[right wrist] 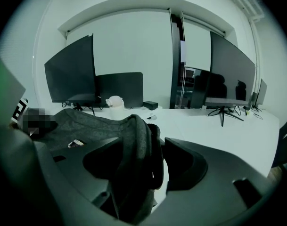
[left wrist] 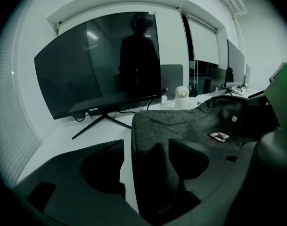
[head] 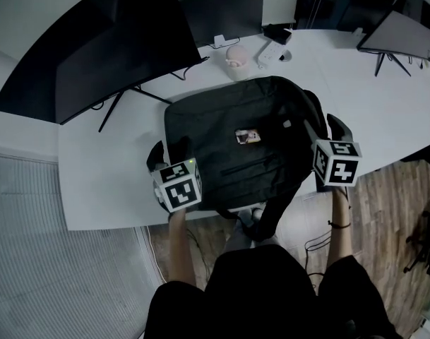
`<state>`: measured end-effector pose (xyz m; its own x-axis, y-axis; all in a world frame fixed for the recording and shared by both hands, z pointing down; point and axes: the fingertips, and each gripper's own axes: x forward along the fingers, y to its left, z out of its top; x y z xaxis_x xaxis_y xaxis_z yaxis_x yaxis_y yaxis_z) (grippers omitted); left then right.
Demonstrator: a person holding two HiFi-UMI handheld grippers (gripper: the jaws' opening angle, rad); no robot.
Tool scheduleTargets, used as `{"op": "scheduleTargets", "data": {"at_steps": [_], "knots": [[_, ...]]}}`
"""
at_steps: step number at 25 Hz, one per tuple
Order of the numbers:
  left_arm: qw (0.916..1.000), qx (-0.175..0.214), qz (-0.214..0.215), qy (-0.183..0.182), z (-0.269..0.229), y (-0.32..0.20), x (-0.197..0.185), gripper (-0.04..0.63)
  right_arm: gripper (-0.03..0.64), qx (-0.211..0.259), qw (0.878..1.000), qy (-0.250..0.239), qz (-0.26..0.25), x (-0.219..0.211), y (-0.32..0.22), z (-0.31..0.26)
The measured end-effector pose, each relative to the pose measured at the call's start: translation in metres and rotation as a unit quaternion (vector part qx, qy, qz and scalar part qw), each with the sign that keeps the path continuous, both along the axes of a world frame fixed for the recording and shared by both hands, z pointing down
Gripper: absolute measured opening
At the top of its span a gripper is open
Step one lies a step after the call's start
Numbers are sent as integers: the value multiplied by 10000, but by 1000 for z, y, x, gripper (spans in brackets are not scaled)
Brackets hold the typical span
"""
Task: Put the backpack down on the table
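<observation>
Dark grey woven backpack (head: 250,147) lies flat on the smooth white curved table (head: 109,182), at its near edge. Left gripper (left wrist: 145,159) and right gripper (right wrist: 143,161): both sets of jaws spread. Each of the 2 straddles a soft fabric edge, at the bag's left and right sides, unpinched.

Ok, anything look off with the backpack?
The backpack lies flat on the table, but right at the near edge, with a strap dangling off. The left gripper and right gripper are open, with fabric between their jaws.

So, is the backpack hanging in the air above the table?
No, the backpack lies flat on the white table, with only a strap hanging over the near edge.
</observation>
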<state>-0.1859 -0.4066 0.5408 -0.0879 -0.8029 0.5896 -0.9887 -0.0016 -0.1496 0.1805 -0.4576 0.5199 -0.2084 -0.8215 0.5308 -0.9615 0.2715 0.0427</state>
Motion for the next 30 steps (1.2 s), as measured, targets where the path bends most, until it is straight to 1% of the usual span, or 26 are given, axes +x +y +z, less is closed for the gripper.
{"op": "scheduleTargets", "data": {"at_steps": [2,5,7,9,11,13,15,18,24,30], "knots": [[9998,157,59,-60,-9,5,2,291,236,143,9999,-32,-20,-4,3,-10],[9991,315,202,-224,-17,16,4,225,235,370,9992,-31,-113,-12,9,-23],[9986,412,255,-226,-22,23,6,165,231,492,9985,-144,-187,-18,16,-30],[9982,516,274,-138,-28,30,8,94,164,582,9978,-204,-253,-23,23,-37],[9978,589,311,-73,-34,37,10,53,123,663,9970,-211,-325,-27,29,-43],[9972,644,384,30,-39,43,14,30,76,730,9963,-241,-380,-30,36,-49],[9960,743,469,155,-45,48,17,20,44,809,9954,-284,-418,-33,43,-55],[9944,854,537,318,-55,54,21,17,26,960,9932,-453,-470,-36,52,-68],[9893,1123,716,594,-77,72,29,17,17,1323,9842,-930,-723,-43,73,-91],[9798,1537,927,888,-105,93,34,15,14,1639,9723,-1432,-858,-39,95,-115]]}}
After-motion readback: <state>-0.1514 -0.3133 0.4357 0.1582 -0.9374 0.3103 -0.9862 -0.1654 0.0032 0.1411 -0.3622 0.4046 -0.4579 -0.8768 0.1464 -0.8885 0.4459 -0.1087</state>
